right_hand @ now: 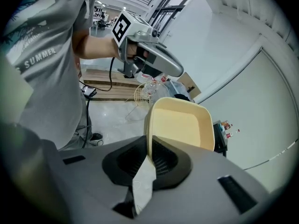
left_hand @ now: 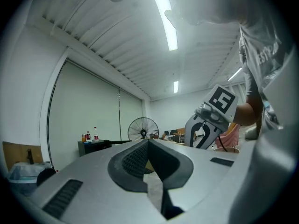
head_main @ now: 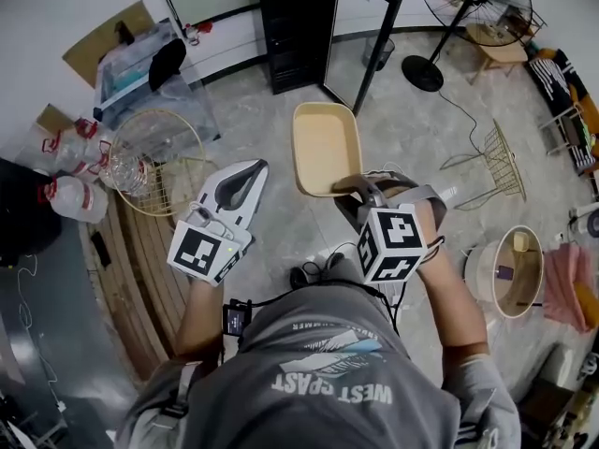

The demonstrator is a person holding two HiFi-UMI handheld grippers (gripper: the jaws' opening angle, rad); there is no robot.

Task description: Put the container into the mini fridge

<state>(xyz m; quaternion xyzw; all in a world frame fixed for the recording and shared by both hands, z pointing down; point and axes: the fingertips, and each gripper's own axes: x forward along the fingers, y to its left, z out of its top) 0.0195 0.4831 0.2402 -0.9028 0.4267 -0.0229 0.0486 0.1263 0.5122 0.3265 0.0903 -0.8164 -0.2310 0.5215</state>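
The container (head_main: 326, 146) is a shallow cream-yellow tub, held out above the floor. My right gripper (head_main: 351, 189) is shut on its near rim; in the right gripper view the rim (right_hand: 148, 134) stands on edge between the dark pads (right_hand: 163, 160). The black mini fridge (head_main: 295, 26) stands ahead at the top of the head view with its door (head_main: 363, 36) swung open. My left gripper (head_main: 245, 174) hovers left of the container, apart from it. In the left gripper view its jaws (left_hand: 148, 143) meet at the tips with nothing between them.
A standing fan (head_main: 473, 3) is right of the fridge. Wire baskets (head_main: 154, 157), plastic jugs (head_main: 70, 195) and a wooden pallet (head_main: 140, 269) lie to the left. A wire rack (head_main: 496, 166) and a round bin (head_main: 510, 269) sit to the right.
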